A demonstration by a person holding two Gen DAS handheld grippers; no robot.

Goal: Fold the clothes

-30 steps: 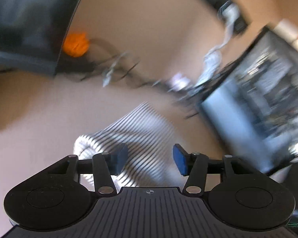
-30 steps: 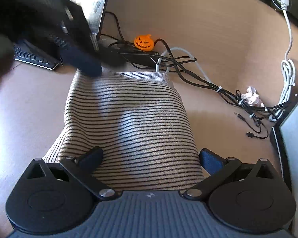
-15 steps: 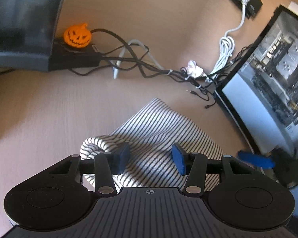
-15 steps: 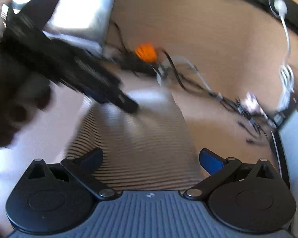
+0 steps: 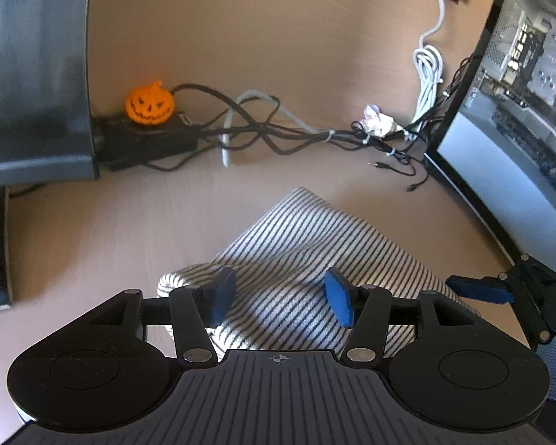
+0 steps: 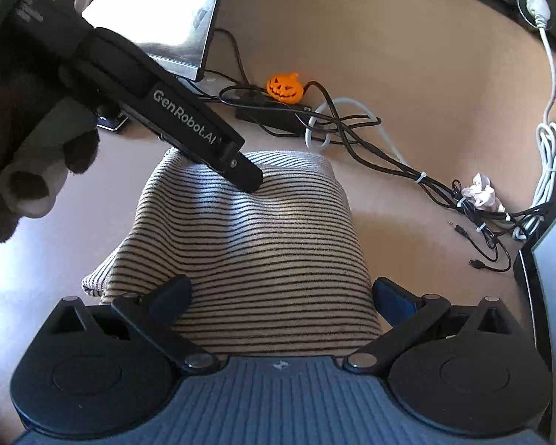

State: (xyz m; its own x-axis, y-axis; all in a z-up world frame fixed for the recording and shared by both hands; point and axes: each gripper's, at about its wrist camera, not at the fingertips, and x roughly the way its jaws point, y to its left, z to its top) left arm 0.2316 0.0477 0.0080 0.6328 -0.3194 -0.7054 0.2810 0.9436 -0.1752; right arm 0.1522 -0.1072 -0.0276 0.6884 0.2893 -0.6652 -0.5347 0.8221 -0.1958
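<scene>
A folded striped garment [image 6: 255,244] lies on the worktop [image 5: 111,230]. The left gripper [image 5: 280,296] hovers over its near edge, jaws apart, holding nothing. The right gripper [image 6: 281,296] straddles it, jaws spread wide, empty.

Both tools with jaws apart

The left tool [image 5: 281,298] was half open and pointed down; the right tool [image 6: 281,294] was spread wide, holding nothing.

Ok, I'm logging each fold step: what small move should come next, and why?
Probably lower the left gripper and close it on the striped garment's near-left edge. Both grippers' fingers are open, the cloth lies bunched on the desk, and the right gripper already straddles it.
</scene>
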